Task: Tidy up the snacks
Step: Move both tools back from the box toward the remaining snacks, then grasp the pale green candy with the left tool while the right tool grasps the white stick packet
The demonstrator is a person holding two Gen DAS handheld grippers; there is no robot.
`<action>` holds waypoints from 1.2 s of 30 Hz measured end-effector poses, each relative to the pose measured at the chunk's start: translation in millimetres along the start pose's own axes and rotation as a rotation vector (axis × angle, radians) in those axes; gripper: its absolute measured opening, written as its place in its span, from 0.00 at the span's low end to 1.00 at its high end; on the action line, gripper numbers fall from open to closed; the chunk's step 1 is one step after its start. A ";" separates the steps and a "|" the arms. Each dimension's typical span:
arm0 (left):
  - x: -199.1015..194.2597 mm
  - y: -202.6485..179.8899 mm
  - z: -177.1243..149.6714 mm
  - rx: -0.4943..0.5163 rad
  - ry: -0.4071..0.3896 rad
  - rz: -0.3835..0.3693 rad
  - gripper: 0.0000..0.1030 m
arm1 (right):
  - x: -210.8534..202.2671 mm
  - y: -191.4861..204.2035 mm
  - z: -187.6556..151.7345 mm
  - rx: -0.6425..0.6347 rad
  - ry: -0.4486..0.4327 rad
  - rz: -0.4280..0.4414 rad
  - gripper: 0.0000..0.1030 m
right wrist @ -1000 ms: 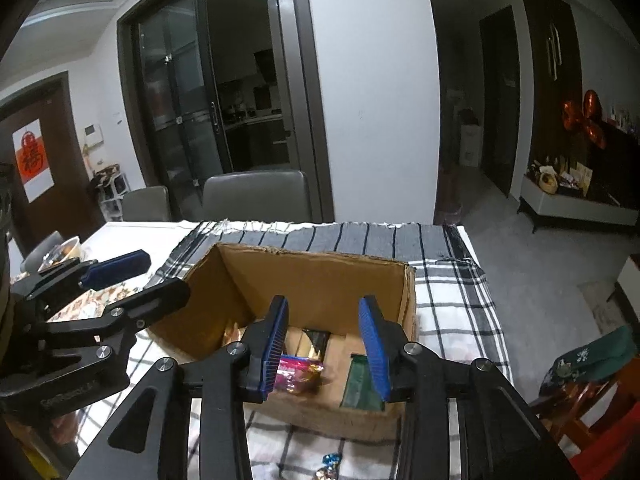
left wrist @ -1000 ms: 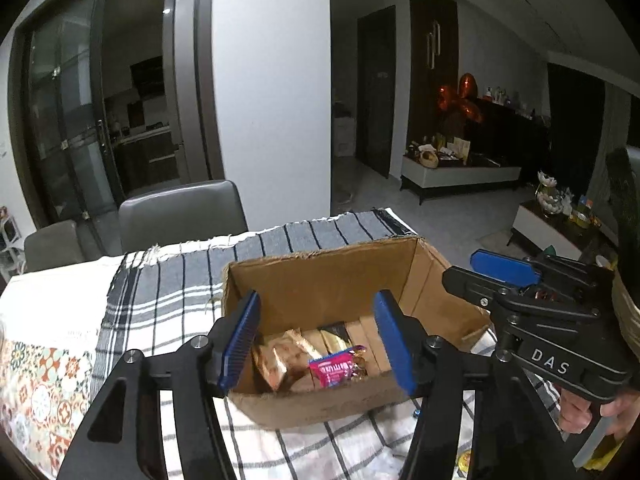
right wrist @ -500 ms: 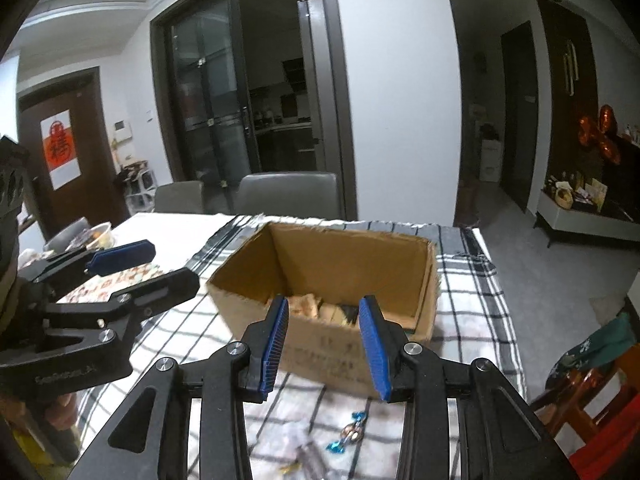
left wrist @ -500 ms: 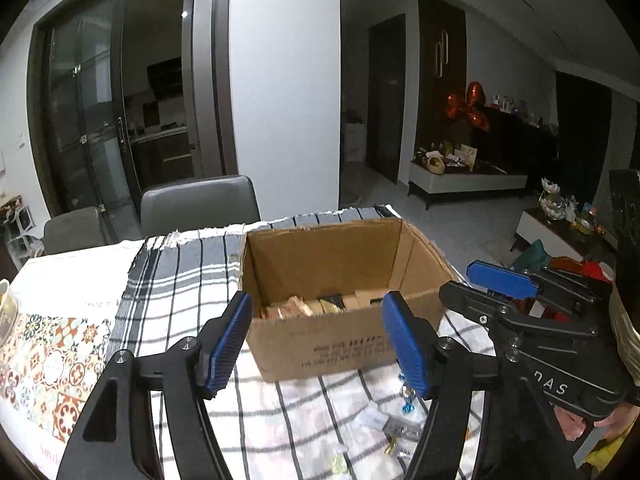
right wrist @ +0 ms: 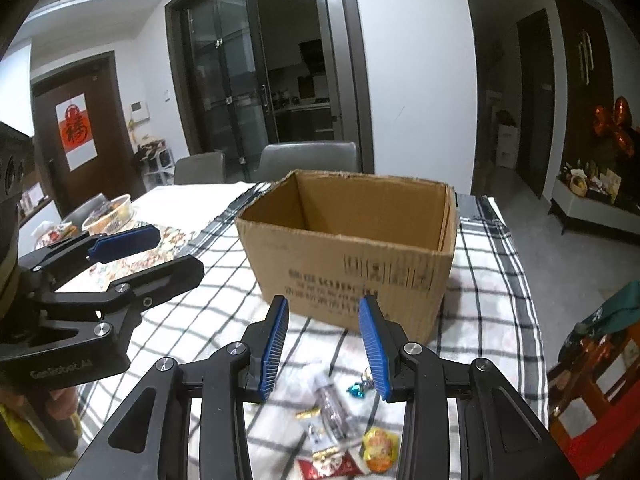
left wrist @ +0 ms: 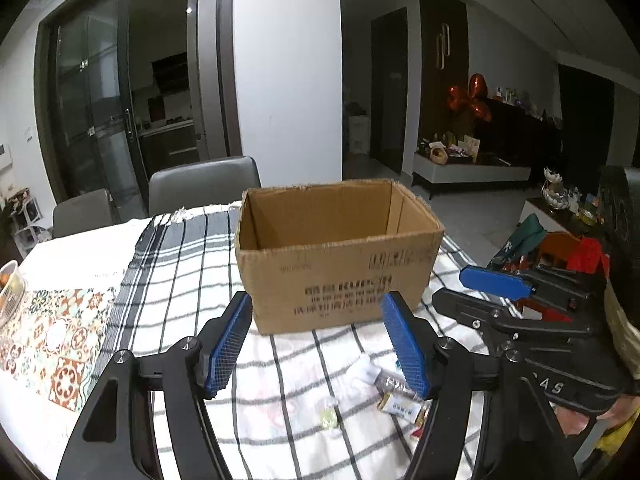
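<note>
Checked cloth [left wrist: 188,280]; left gripper [left wrist: 320,344] agape (empty).

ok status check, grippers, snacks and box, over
Left gripper and right gripper open, empty. Loose snacks on cloth, short of cardboard box. Nothing in the way.

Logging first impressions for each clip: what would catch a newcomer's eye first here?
The open cardboard box at the middle of the checked tablecloth dominates. In front of it, small wrapped snacks lie scattered on the cloth, with the empty, open left gripper and right gripper poised over them.
</note>
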State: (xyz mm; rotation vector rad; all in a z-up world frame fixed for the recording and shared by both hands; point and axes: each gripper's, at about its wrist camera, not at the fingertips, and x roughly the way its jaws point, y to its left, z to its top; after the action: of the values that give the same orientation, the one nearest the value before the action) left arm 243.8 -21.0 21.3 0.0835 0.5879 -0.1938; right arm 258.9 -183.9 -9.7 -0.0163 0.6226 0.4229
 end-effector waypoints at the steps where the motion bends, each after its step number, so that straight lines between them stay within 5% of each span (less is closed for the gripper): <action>1: -0.6 -0.7 -5.0 -0.002 0.000 0.003 0.65 | -0.3 1.3 -1.8 -0.004 0.001 -0.001 0.37; 19: 17.2 -9.8 -72.5 -0.023 0.070 0.026 0.64 | 21.7 3.8 -57.2 -0.064 0.101 0.019 0.37; 36: 72.2 -6.3 -105.4 -0.052 0.234 -0.038 0.45 | 75.7 -12.7 -84.5 -0.021 0.264 0.057 0.36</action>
State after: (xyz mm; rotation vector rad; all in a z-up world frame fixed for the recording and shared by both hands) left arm 244.1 -24.4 -106.5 0.0454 0.8280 -0.2068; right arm 271.6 -178.7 -123.0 -0.0754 0.8798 0.4872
